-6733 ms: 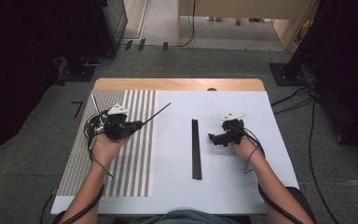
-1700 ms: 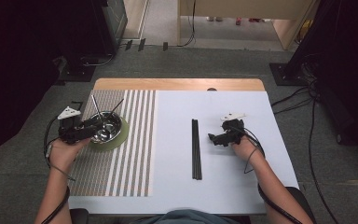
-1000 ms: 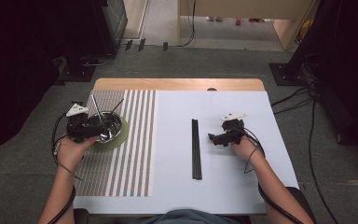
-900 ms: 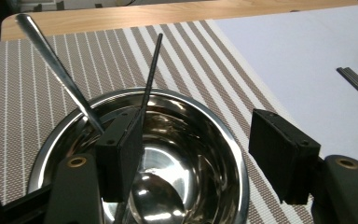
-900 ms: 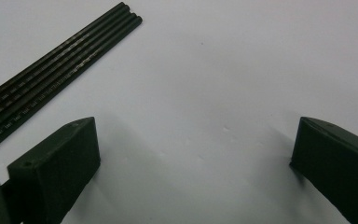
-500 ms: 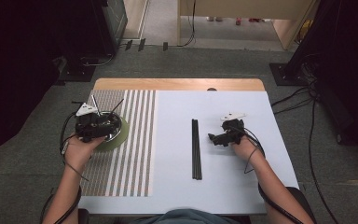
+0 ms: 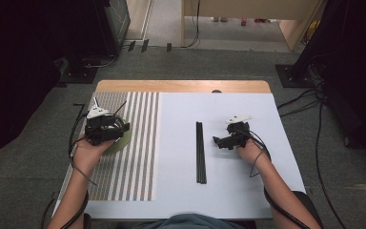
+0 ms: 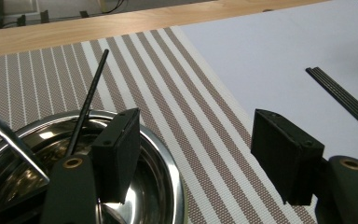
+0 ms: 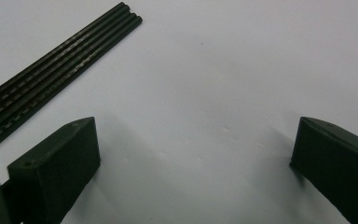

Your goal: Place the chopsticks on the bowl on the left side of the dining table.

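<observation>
A shiny steel bowl (image 8: pixel 163 163) sits on a green disc (image 7: pixel 124 139) on the striped placemat (image 7: pixel 138 143) at the table's left. One black chopstick (image 8: pixel 88 102) and a metal utensil handle (image 8: pixel 9 137) lean in the bowl. My left gripper (image 8: pixel 196 140) hovers open at the bowl's right rim, one jaw over the inside and the other over the mat; in the high view the left gripper (image 7: pixel 119 128) covers the bowl. A bundle of black chopsticks (image 7: pixel 200 152) lies on the white sheet. Just right of them my right gripper (image 7: pixel 218 141) rests open, and between its jaws is bare sheet (image 9: pixel 196 140).
The white sheet (image 7: pixel 248 191) covers most of the table, with a wooden strip (image 7: pixel 181 86) along the far edge. Cables and dark equipment stand on the grey floor around the table. The chopstick bundle (image 9: pixel 51 70) lies left of my right jaws.
My left hand has shifted right, from beside the bowl to over it. The bowl, the chopsticks and the right gripper have stayed put.
</observation>
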The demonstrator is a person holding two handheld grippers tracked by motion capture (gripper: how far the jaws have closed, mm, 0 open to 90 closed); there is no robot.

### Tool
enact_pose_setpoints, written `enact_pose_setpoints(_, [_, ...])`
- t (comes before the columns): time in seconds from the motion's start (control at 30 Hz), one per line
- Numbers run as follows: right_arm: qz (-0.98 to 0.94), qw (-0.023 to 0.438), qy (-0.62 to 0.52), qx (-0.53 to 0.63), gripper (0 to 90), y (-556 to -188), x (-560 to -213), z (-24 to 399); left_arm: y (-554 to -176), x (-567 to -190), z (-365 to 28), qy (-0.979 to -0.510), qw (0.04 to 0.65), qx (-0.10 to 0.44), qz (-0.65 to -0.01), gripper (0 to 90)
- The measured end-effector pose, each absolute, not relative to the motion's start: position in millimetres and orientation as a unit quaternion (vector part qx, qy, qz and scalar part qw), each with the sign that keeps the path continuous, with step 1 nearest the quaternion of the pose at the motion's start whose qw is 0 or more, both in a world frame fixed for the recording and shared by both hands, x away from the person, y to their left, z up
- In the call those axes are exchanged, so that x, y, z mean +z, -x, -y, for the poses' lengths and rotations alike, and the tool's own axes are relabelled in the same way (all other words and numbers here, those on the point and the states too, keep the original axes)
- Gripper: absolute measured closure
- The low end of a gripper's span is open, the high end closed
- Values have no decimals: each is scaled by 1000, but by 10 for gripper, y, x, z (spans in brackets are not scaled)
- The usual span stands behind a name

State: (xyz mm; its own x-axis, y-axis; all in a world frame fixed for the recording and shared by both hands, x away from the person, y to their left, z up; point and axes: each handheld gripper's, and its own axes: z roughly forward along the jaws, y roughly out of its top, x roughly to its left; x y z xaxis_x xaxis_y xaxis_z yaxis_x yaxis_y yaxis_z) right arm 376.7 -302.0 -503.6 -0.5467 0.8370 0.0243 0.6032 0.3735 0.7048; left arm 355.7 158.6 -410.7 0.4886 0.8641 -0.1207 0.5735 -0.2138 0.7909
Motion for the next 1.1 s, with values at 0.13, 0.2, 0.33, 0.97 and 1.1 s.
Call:
enact_pose_setpoints(0.13, [-811,172,-444,340,6,-3767,-5036,3020,-3550,-4113,-1505,-764,409,177,-467,333])
enact_pose_setpoints(0.2, [-811,172,-444,341,6,-3766,-5036,3020,-3547,-4117,-1468,-766,408,176,-465,332])
enact_pose_setpoints(0.33, [-810,172,-444,341,6,-3766,-5037,3020,-3539,-4124,-1396,-770,406,177,-459,332])
enact_pose_setpoints(0.97, [-810,172,-444,341,6,-3766,-5037,3019,-3532,-4194,-1094,-783,400,179,-441,322])
enact_pose_setpoints(1.1, [-810,172,-444,341,6,-3766,-5037,3018,-3535,-4198,-1040,-783,403,179,-439,322])
